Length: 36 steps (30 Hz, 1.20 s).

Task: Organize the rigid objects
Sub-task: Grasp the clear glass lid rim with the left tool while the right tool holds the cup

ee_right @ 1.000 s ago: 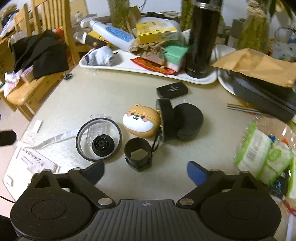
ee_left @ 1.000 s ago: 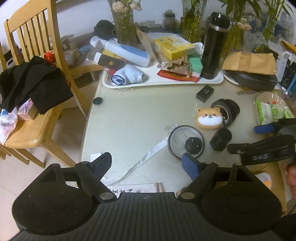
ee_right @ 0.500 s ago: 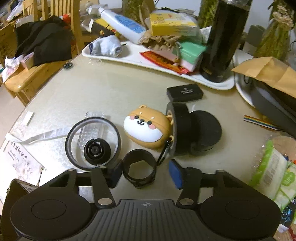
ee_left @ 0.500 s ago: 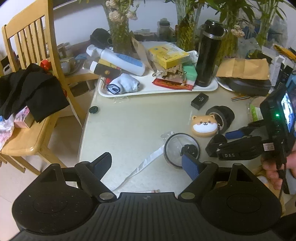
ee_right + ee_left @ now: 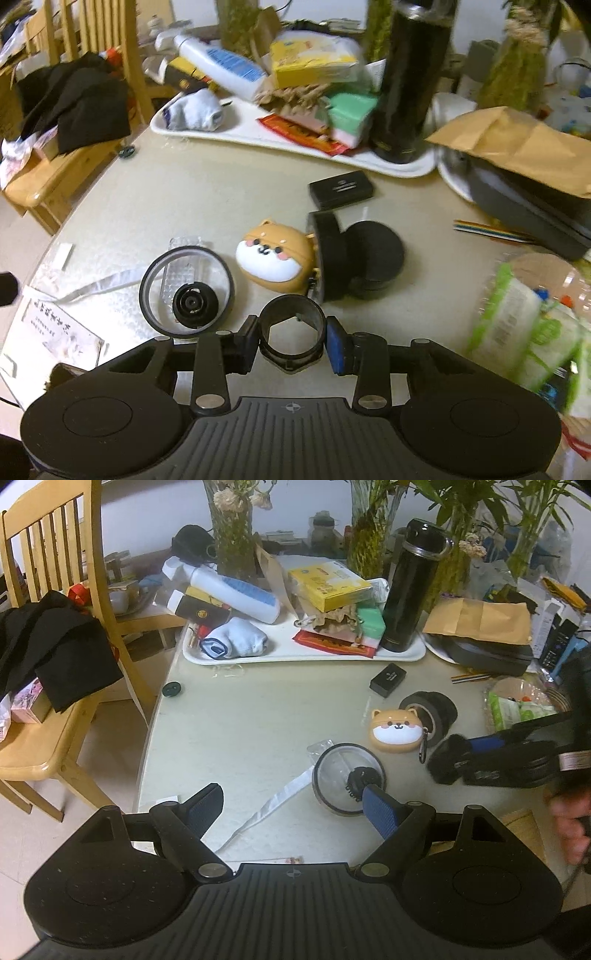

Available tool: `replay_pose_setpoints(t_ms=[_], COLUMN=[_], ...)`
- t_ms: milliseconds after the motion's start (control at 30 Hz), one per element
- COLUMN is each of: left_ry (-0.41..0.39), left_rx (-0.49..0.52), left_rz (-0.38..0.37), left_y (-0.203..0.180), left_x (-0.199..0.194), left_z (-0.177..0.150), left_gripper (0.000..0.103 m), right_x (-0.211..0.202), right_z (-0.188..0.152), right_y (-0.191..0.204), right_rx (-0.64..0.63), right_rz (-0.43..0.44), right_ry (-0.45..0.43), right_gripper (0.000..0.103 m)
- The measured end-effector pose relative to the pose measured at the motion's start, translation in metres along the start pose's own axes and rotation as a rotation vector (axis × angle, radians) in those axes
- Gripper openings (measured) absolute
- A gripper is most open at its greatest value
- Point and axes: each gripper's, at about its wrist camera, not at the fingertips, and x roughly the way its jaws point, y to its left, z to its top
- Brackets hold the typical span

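Your right gripper [image 5: 291, 341] has just been closing, and its blue pads now pinch the short black ring-shaped cap with a hexagonal opening [image 5: 291, 334] from both sides, low over the pale glass-topped surface [image 5: 177, 192]. Just to its left lies a round clear lid with a black knob in the middle [image 5: 187, 291]; directly beyond it sits the orange dog-faced earbud case [image 5: 275, 256], leaning against a thick roll of black tape [image 5: 354, 258]. A small flat black box [image 5: 340, 189] lies further back, in front of the long white tray [image 5: 295, 146], which carries a tall black flask [image 5: 410, 81], a yellow box, a white bottle and a rolled pale sock. A plastic bag of green packets [image 5: 524, 325] crowds the right side and looks blurred.

Your left gripper [image 5: 291, 808] hangs spread wide with nothing between its fingers, its right fingertip overlapping the clear lid in view. From the left wrist camera the ring cap is a smeared dark blob [image 5: 448, 758] at the tip of the right gripper, so its shape cannot be made out there. A hand [image 5: 570, 823] is cut off at the right edge. A wooden chair [image 5: 55, 627] draped with black cloth stands beside the surface.
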Motion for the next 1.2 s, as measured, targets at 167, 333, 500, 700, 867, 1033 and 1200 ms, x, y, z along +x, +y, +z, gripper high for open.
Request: replay_pose_setpoints(t_ms=[167, 333, 500, 700, 867, 1033, 1200], left_ry=[-0.013, -0.040, -0.075, -0.092, -0.097, -0.102, -0.087], left_rx=[-0.001, -0.001, 0.011, 0.004, 0.022, 0.022, 0.069], left_rz=[0.002, -0.010, -0.038, -0.068, -0.079, -0.090, -0.044], left_y=[-0.001, -0.004, -0.012, -0.021, -0.026, -0.026, -0.031], left_x=[0.001, 0.000, -0.006, -0.003, 0.000, 0.003, 0.014], left_z=[-0.002, -0.002, -0.001, 0.006, 0.005, 0.003, 0.001], left_gripper=[0.083, 0.083, 0.083, 0.083, 0.083, 0.083, 0.083], right_x=[-0.036, -0.064, -0.080, -0.092, -0.097, -0.094, -0.094], right_z=[-0.003, -0.014, -0.021, -0.021, -0.027, -0.033, -0.032], right_y=[-0.010, -0.019, -0.021, -0.020, -0.026, -0.029, -0.035], right_rx=[0.037, 0.070, 0.089, 0.083, 0.103, 0.108, 0.098], right_rz=[0.001, 0.010, 0.026, 0.020, 0.008, 0.012, 0.011], right_ry=[-0.042, -0.072, -0.075, -0.105, -0.112, -0.101, -0.094], right_gripper=[0.040, 0.040, 0.041, 0.040, 0.040, 0.041, 0.040])
